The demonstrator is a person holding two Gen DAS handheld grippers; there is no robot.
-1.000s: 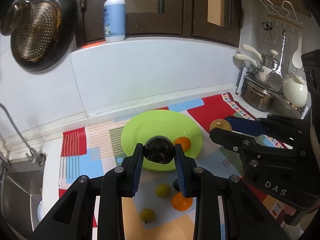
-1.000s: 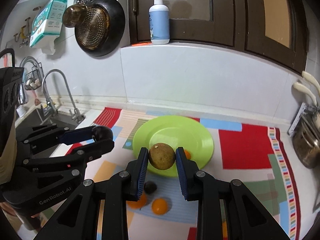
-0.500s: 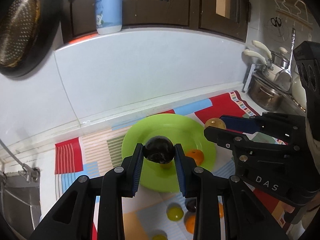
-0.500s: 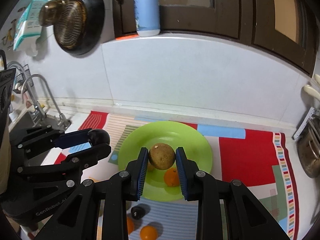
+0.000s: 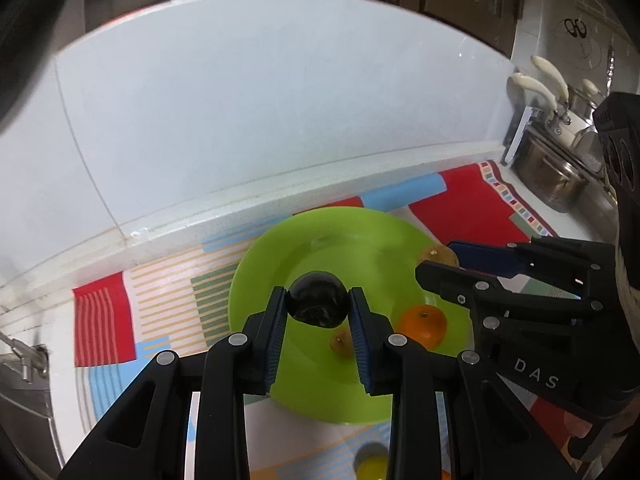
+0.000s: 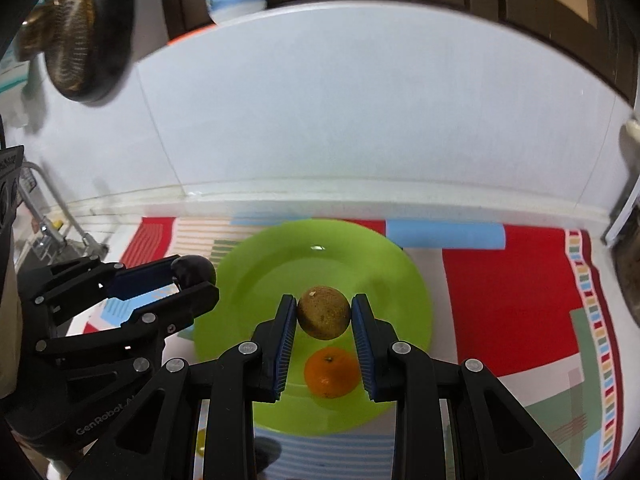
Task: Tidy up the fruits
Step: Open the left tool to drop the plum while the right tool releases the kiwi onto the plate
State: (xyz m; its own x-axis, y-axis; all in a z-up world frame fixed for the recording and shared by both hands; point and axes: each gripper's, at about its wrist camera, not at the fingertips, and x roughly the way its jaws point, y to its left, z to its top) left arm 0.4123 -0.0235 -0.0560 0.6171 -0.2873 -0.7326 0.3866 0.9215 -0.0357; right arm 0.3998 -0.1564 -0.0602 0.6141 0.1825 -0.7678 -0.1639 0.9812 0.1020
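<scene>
My left gripper (image 5: 319, 307) is shut on a dark round fruit (image 5: 318, 299) and holds it above the green plate (image 5: 280, 264). My right gripper (image 6: 324, 314) is shut on a brown round fruit (image 6: 323, 312) above the same plate (image 6: 360, 264). An orange (image 6: 331, 371) lies on the plate below the right gripper and also shows in the left wrist view (image 5: 424, 323). A small brownish fruit (image 5: 341, 342) lies on the plate beside it. The right gripper shows at the right of the left wrist view (image 5: 438, 260); the left gripper shows at the left of the right wrist view (image 6: 192, 276).
The plate sits on a colourful patterned mat (image 6: 500, 272). A yellow fruit (image 5: 370, 466) lies on the mat near the front. Metal pots (image 5: 556, 176) stand at the right, a sink tap (image 6: 44, 216) at the left. The white tiled wall (image 5: 260, 100) is close behind.
Both grippers have moved forward and lower over the plate, each still holding its fruit. The loose fruits on the mat have slid toward the bottom of the views.
</scene>
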